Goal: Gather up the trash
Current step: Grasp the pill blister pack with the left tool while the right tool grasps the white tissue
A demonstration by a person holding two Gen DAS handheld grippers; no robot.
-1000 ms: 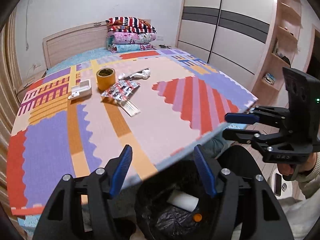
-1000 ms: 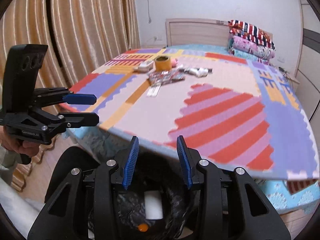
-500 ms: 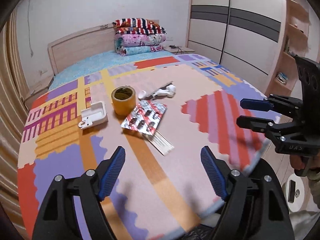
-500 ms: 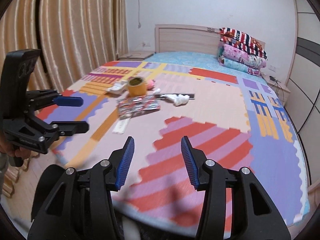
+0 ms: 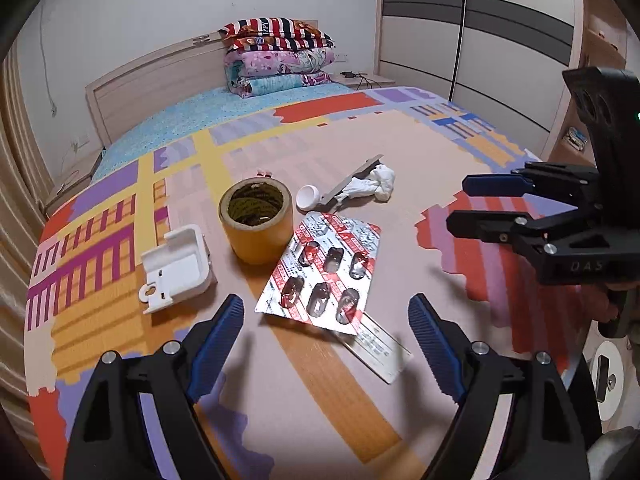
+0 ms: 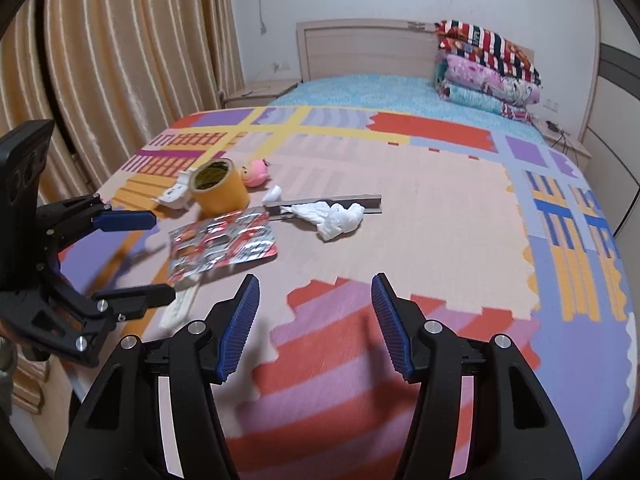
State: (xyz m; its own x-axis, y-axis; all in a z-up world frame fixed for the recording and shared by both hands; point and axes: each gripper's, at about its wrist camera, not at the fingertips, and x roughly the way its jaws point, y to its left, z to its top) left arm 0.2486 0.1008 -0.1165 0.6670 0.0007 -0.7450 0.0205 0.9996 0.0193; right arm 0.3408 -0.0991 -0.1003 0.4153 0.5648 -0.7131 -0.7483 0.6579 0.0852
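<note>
With both the left gripper (image 5: 326,334) and right gripper (image 6: 314,320) empty, jaws just widened, the blister pack (image 5: 324,272) at 12 o'clock and crumpled tissue (image 6: 334,218) at 1 o'clock await collecting from the mat (image 5: 320,400).

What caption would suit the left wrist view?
Open left gripper nears a red-and-silver blister pack beside a yellow tape roll on a colourful foam mat.
</note>
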